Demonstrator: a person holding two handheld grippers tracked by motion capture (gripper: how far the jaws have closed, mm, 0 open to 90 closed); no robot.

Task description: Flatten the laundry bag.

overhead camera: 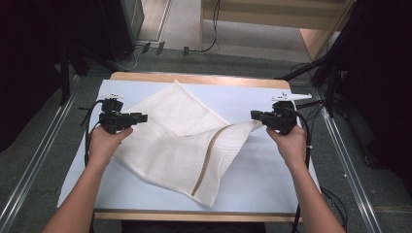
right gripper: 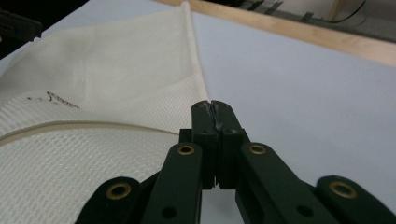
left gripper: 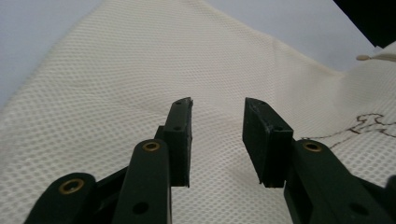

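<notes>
Two grippers work one cream mesh laundry bag [overhead camera: 180,141], which sprawls across the pale blue table [overhead camera: 272,179] from its left edge toward the middle. I judge I'm mid-spread. My left gripper [left gripper: 217,109] hovers level over the mesh, jaws half apart and holding nothing; next it needs an edge. My right gripper [right gripper: 215,109] is level too, pinched tight on the bag's right corner.

Grey carpet floor [overhead camera: 43,145], wooden furniture [overhead camera: 320,39], floor rails [overhead camera: 347,160]

A lab: floor rails [overhead camera: 29,179], trailing cables [overhead camera: 209,46], dark equipment stands [overhead camera: 335,73].
</notes>
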